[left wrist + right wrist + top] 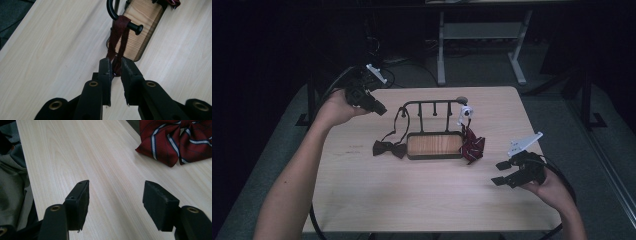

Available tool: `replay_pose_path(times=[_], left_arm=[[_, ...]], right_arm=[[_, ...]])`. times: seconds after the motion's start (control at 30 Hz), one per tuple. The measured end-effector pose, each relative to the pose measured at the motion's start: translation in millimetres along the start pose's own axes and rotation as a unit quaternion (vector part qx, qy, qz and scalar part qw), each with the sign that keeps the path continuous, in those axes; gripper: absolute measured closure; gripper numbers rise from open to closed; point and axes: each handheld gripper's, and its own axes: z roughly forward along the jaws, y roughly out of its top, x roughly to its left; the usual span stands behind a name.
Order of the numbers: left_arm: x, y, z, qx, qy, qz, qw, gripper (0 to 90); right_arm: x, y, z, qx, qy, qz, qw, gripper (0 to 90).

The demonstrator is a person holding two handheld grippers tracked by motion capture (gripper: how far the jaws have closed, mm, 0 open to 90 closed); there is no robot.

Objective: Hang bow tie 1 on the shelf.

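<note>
Dark bow tie [389, 148] is lying on the table [422, 200] just left of the rack's wooden base [434, 145], while its maroon strap [119, 37] is looping over the rack's end peg [136, 27], so the tie is hanging from the stand rather than resting loose. I am holding my left gripper [116, 65] behind that strap; its jaws are standing slightly parted with the strap running between them and no pad pressing on it, which reads to me as letting go after hooking it. My right gripper [116, 195] is waiting wide open and empty above the tabletop, near the striped red bow tie [175, 140] at the rack's other end, probably ready for that one.
</note>
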Motion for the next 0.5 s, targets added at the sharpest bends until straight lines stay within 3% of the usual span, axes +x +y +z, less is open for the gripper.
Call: replay_pose_path(times=[0.33,0.5], left_arm=[[-5.5,-16.2,1.8,0.005,-0.005,0.004,1.0000,73.9],[-11.0,-26.0,-2.1,-0.016,-0.009,-0.001,0.9998,71.6]], right_arm=[[-2.4,-2.2,-1.7,-0.005,-0.009,0.008,0.9999,35.3],[-2.7,-2.1,-1.0,-0.004,-0.011,0.013,0.9998,34.0]])
